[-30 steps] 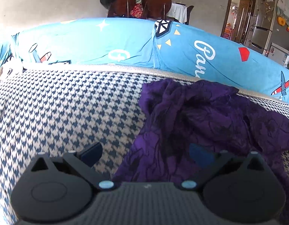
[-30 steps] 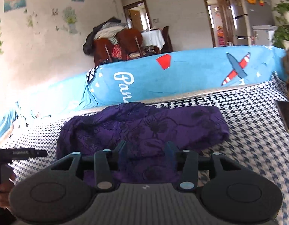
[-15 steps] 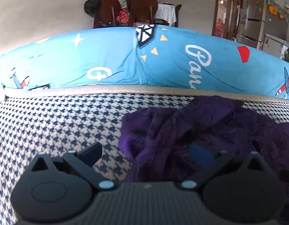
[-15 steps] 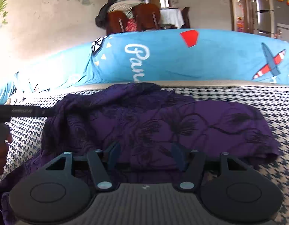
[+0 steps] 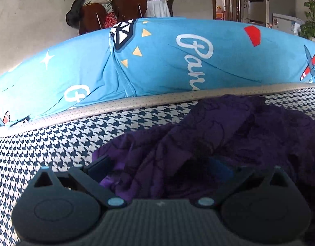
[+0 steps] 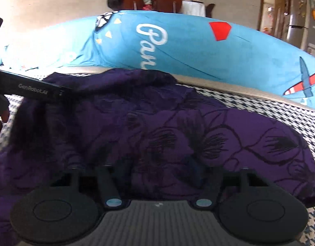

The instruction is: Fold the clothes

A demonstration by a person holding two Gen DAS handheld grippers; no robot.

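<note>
Right gripper (image 6: 157, 164) closing, seemingly on purple garment (image 6: 177, 127).

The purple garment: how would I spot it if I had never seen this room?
Find the long bright blue cushion with white lettering and a red shape. Below it spreads a navy-and-white houndstooth cover. Crumpled on that cover lies the purple garment, the only dark, loose thing there, marked with black outlined flowers.
</note>
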